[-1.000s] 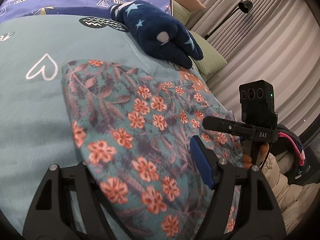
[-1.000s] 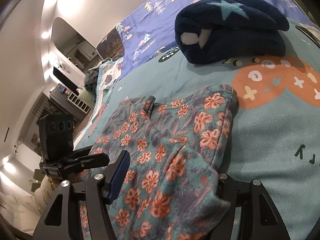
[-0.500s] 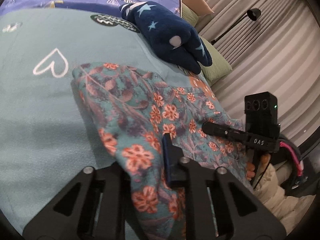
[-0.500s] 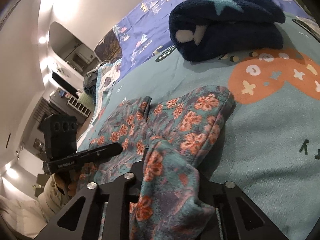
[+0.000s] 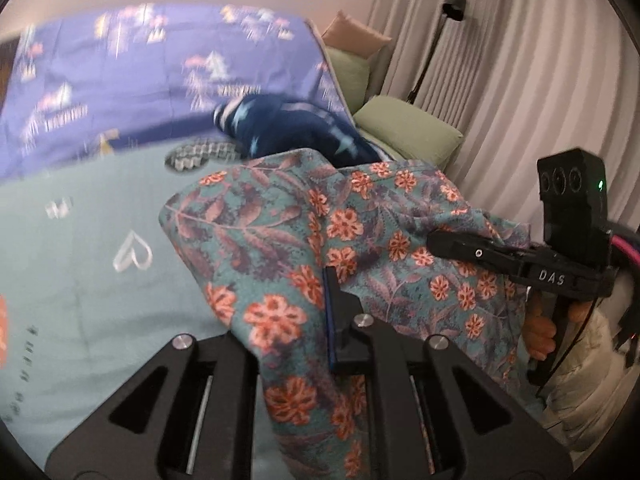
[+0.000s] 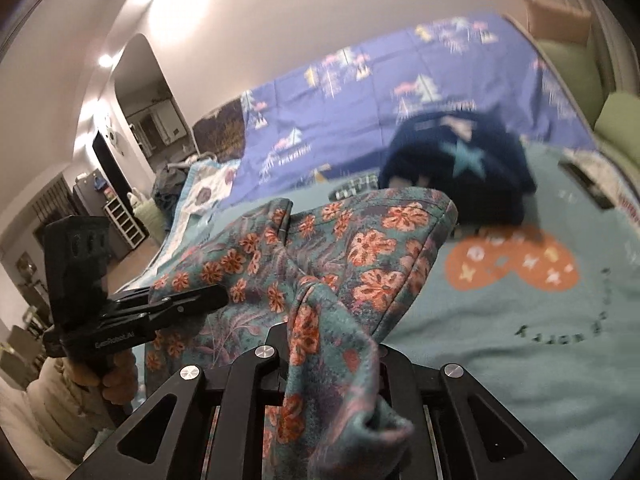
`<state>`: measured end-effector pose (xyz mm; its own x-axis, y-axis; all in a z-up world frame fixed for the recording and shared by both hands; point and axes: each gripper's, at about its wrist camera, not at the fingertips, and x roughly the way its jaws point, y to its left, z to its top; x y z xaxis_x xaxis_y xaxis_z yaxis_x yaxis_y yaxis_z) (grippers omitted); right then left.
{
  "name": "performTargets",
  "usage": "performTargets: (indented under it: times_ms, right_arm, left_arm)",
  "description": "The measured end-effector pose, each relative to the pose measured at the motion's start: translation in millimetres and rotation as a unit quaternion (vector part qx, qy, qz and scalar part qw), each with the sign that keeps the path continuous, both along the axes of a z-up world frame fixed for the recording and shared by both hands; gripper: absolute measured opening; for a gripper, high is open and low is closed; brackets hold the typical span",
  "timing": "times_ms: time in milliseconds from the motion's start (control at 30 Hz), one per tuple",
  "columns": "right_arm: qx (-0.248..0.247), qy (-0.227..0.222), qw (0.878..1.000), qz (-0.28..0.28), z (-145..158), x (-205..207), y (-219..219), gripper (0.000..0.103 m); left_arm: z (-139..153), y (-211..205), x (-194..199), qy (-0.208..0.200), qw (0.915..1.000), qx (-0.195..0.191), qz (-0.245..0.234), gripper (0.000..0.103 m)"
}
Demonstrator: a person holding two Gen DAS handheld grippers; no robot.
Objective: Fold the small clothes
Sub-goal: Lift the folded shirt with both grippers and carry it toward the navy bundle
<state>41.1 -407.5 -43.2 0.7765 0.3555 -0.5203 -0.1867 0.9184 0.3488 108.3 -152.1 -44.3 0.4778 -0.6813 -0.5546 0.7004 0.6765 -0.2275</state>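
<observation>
A small teal garment with orange flowers [image 5: 360,240] hangs lifted off the teal bed cover [image 5: 80,280]. My left gripper [image 5: 308,320] is shut on its near left edge. My right gripper [image 6: 328,352] is shut on its near right edge; the garment [image 6: 320,248] drapes forward between the two. The right gripper also shows at the right of the left wrist view [image 5: 520,256]; the left gripper shows at the left of the right wrist view [image 6: 160,308]. The cloth hides most of the fingers.
A folded dark blue starred fleece [image 5: 296,128] lies behind the garment, also in the right wrist view [image 6: 460,164]. A purple blanket [image 5: 140,72] covers the bed's far part. Green pillows [image 5: 408,128], a floor lamp [image 5: 452,4] and curtains stand right.
Both grippers closed on the garment's near edge, then lifted it up off the bed; the cameras tilted upward and the cloth now hangs raised.
</observation>
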Motion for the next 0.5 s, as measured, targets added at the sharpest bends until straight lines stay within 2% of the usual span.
performTargets:
  times_ms: [67, 267, 500]
  right_arm:
    - [-0.011, -0.017, 1.0, -0.008, 12, -16, 3, 0.013]
    - [-0.035, -0.062, 0.997, -0.029, 46, -58, 11, 0.013]
    - [-0.06, -0.114, 0.99, -0.048, 86, -94, 17, 0.013]
  left_arm:
    - [14, 1, -15, -0.027, 0.9996, 0.0, -0.004, 0.013]
    - [41, 10, -33, -0.048, 0.9985, -0.025, -0.011, 0.012]
    - [73, 11, -56, -0.104, 0.9938, -0.038, -0.012, 0.012]
